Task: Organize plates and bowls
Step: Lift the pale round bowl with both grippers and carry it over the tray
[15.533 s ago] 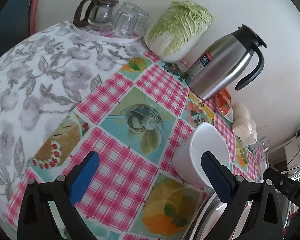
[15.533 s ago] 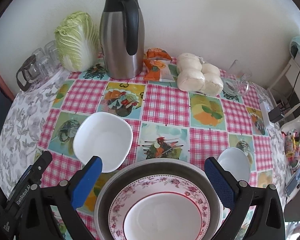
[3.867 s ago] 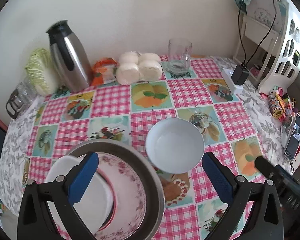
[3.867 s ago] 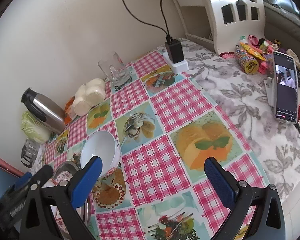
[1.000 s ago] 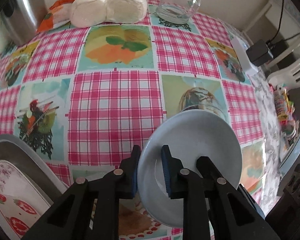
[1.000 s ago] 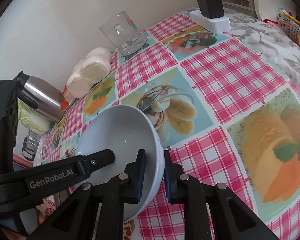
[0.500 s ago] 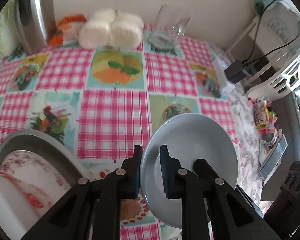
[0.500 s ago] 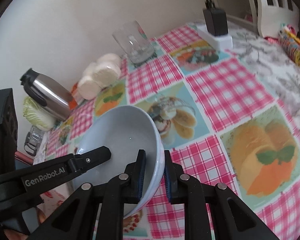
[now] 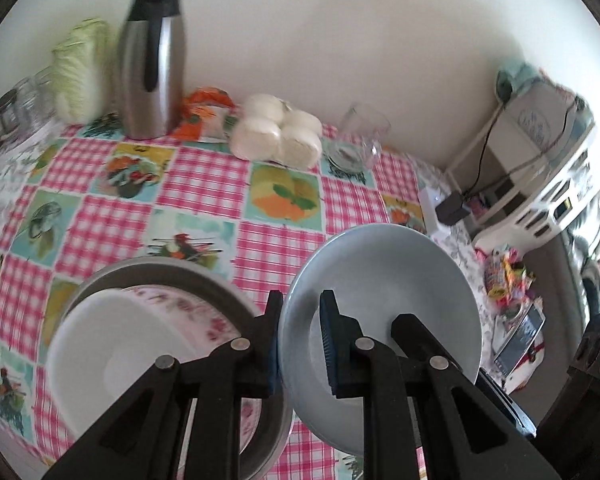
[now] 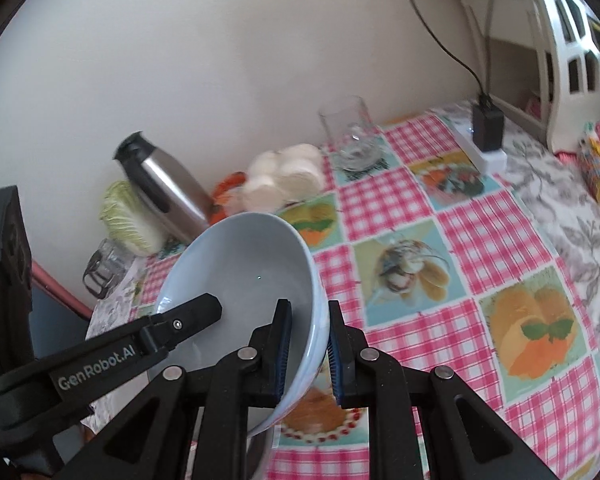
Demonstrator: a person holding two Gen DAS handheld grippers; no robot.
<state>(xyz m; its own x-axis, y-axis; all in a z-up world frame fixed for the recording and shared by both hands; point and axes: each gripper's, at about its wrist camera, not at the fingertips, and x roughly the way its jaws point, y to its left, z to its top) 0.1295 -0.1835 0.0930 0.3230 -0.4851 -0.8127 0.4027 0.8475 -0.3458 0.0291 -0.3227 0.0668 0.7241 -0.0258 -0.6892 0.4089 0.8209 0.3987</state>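
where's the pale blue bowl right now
The pale blue bowl is held tilted above the table, both hand-held grippers (left, right) pinching opposite rim sides, just right of the stacked dishes in the metal basin.

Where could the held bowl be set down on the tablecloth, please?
Bare cloth lies between the metal basin and the buns, and right of the pale bowl toward the charger. The back edge by the thermos is crowded.
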